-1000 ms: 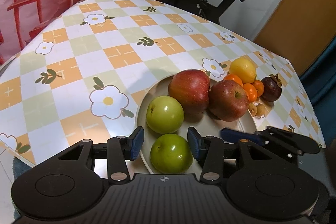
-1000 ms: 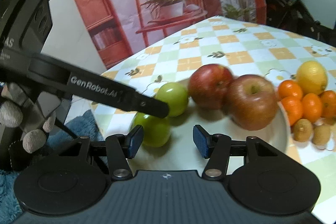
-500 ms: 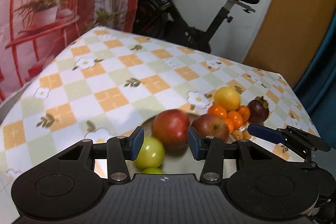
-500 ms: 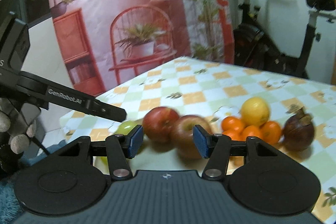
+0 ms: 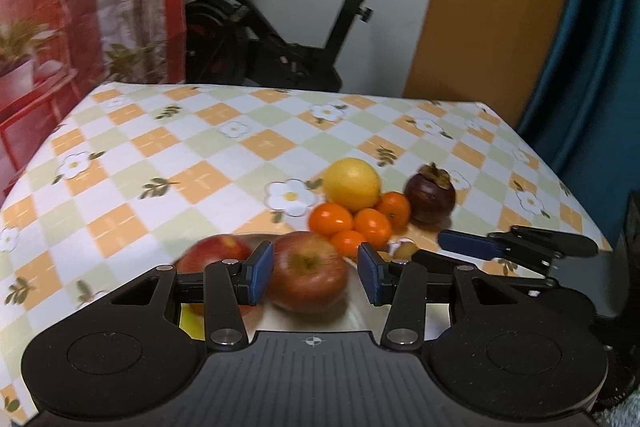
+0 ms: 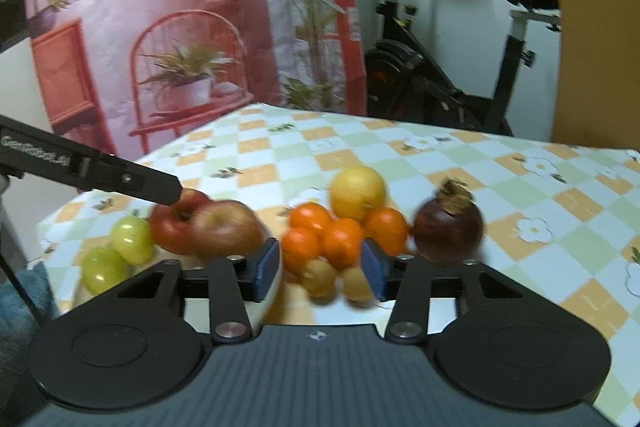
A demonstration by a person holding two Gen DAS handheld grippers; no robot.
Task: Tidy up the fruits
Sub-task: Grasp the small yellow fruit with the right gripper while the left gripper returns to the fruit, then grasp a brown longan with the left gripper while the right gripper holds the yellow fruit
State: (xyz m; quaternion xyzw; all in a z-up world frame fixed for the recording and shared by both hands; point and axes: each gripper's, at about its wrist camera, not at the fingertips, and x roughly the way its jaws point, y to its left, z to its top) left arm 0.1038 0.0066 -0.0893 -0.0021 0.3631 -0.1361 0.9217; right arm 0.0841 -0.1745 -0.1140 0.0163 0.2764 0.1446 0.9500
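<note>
A pale plate near the table's front edge holds two red apples and two green apples. Beside the plate on the cloth lie a yellow lemon, several small oranges, a dark mangosteen and two small brown fruits. My left gripper is open and empty, raised in front of a red apple. My right gripper is open and empty, raised in front of the oranges and brown fruits.
The table has a checked cloth with flowers. An exercise bike stands behind it, by a wooden door and a printed backdrop with a red chair. The far half of the cloth carries no objects.
Both grippers have pulled back and tilted up from the plate. The views now take in the whole table and room. The fruit has not moved. Both jaws stay open.
</note>
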